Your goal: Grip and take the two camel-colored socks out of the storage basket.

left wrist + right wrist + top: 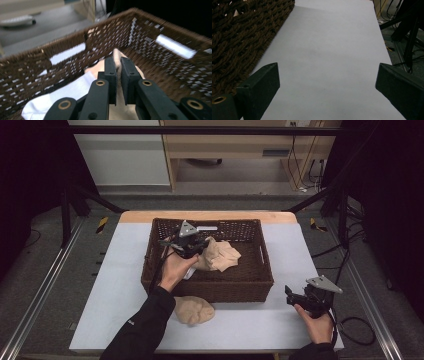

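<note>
Inside the brown wicker basket (264, 265), the left gripper (186, 244) has its fingers (110, 75) clenched on a fold of beige cloth (220, 255), the pinched edge standing up between them in the left gripper view while the rest of the cloth spreads to the right across the basket floor, beside a white cloth (65, 92). A second beige cloth (194, 310) lies bunched on the desk (115, 285) just in front of the basket, its long axis running left to right. The right gripper (295, 296) hovers over the bare desk to the basket's right, fingers (263, 82) spread wide and holding nothing.
</note>
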### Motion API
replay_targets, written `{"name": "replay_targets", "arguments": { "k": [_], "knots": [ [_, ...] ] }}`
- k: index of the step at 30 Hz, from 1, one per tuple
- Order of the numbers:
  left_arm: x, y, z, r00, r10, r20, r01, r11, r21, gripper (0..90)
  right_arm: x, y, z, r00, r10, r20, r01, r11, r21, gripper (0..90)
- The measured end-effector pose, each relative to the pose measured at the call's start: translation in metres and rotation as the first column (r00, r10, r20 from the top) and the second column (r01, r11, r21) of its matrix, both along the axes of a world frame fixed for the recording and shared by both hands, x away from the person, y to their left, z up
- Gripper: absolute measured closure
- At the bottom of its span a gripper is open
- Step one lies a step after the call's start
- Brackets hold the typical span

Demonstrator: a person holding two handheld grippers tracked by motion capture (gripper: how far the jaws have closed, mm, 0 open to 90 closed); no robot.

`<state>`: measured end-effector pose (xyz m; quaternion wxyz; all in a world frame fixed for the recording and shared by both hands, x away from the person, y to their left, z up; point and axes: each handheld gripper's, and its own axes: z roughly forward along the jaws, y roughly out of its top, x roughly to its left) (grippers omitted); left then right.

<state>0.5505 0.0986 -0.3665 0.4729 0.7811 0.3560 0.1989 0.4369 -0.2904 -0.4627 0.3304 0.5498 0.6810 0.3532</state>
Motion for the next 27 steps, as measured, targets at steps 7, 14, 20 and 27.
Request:
{"name": "replay_targets", "arguments": {
  "k": [7,14,20,27],
  "knots": [
    [-0.026,0.015,0.024,0.9957,-0.035,0.086,0.041,0.9966,-0.072,83.5,0.001,0.000,-0.001,1.0000,0.000,-0.005,0.000,1.000,0.001,5.7],
    [-0.047,0.024,0.041,0.9886,-0.048,0.142,0.063,0.9928,-0.102,83.7,0.000,0.000,0.000,1.0000,-0.003,-0.003,0.003,1.000,0.003,5.6],
    [-0.062,0.035,0.054,0.9829,-0.052,0.176,0.079,0.9855,-0.150,83.6,0.000,-0.001,0.001,1.0000,-0.009,0.004,0.009,1.000,0.005,5.6],
    [-0.089,0.052,0.073,0.9734,-0.069,0.218,0.114,0.9732,-0.200,83.6,-0.001,-0.001,0.001,0.9999,-0.012,0.003,0.012,1.000,0.003,5.7]
  ]
}}
